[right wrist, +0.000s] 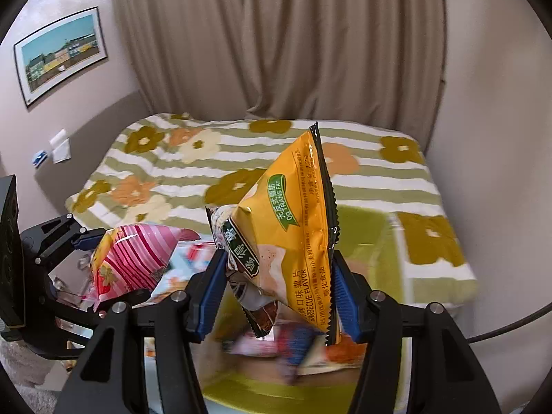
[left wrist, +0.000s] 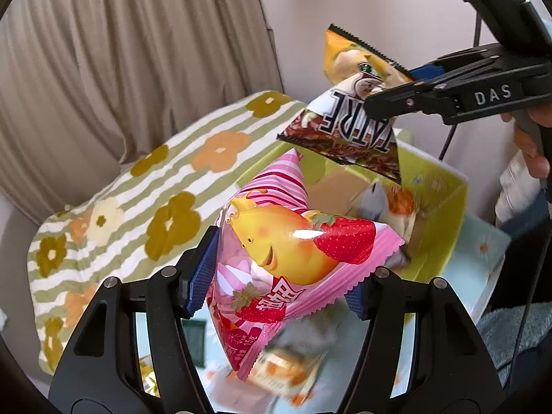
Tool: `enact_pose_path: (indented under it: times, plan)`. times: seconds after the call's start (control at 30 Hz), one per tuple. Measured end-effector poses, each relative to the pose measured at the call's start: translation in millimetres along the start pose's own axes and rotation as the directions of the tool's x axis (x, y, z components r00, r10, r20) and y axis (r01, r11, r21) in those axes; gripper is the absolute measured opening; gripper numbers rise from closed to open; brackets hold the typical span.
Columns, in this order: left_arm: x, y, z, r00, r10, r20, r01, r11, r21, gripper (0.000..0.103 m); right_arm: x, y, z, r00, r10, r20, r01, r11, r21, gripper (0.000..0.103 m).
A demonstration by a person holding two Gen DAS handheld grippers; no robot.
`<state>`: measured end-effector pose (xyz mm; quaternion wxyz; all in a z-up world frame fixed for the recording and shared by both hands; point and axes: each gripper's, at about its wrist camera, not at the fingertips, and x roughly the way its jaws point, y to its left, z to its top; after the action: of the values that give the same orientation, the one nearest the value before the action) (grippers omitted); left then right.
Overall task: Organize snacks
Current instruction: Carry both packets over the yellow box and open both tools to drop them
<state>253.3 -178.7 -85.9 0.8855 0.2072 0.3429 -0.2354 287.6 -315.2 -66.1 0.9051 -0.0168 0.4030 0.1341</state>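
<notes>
The left gripper (left wrist: 276,276) is clamping a pink strawberry snack bag (left wrist: 276,258) between its blue pads (left wrist: 201,272), holding it in the air above a yellow-green box (left wrist: 445,214) whose interior is showing several blurred snack packets. The right gripper (right wrist: 276,289) is closing on two packets at once: an orange barbecue chip bag (right wrist: 293,214), standing nearly upright, and, pressed against its left face, a white-and-brown packet (right wrist: 248,296). The left wrist view is presenting the right gripper (left wrist: 390,103) from the side, above the box, with the brown-and-white packet (left wrist: 348,131) hanging below the jaws and the orange bag (left wrist: 348,58) projecting above them; its lettering reads upside down. This view alone is showing the person's hand (left wrist: 531,145) on the handle, and a pale blue tray (left wrist: 479,269) lying beside the box. The right wrist view, in turn, is showing the left gripper (right wrist: 89,265) at the left edge with the pink bag (right wrist: 138,255), the box floor (right wrist: 262,390) below, a framed picture (right wrist: 60,51) on the wall, and a beige curtain (right wrist: 276,34). Both views are including the flower-patterned striped bedspread (left wrist: 138,200) beyond the box.
</notes>
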Motion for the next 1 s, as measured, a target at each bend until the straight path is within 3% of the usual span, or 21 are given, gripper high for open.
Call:
enact_pose_path:
  times: [0.27,0.6,0.67,0.73,0.77,0.8,1.0]
  plan:
    - [63.4,-28.6,46.3,0.999,-0.013,-0.051,0.009,0.998,-0.069,0.060,21.5,-63.6,-6.8,0.999,-0.017,-0.045,0.020,0.997,0.070,0.053]
    - [133.5,-20.6,67.3,0.986,-0.073,-0.148,0.057,0.992,-0.112,0.061,57.0,-91.4,-11.3,0.994,-0.012,-0.108,0.030,0.985,0.168,0.053]
    - [142.3,-17.4,70.5,0.986,-0.072,-0.151,0.055,0.992,-0.112,0.064,62.3,-94.3,-9.9,0.993,-0.005,-0.115,0.026,0.983,0.180,0.053]
    - [150.5,-18.1,74.3,0.985,-0.061,-0.159,0.045,0.994,-0.099,0.080,66.9,-96.8,-9.2,0.993,-0.005,-0.121,0.027,0.982,0.186,0.053]
    - [153.9,-17.9,75.7,0.985,-0.044,-0.167,0.029,0.995,-0.091,0.096,68.6,-97.2,-8.8,0.992,-0.006,-0.125,0.029,0.982,0.188,0.053]
    - [155.3,-18.1,76.6,0.985,-0.026,-0.169,0.012,0.996,-0.083,0.101,71.0,-97.0,-7.4,0.992,-0.004,-0.128,0.028,0.981,0.191,0.053]
    - [142.2,-7.3,61.0,0.987,-0.024,-0.160,0.007,0.994,-0.109,0.101,76.9,-94.3,-5.8,0.990,0.016,-0.143,0.011,0.982,0.188,0.053]
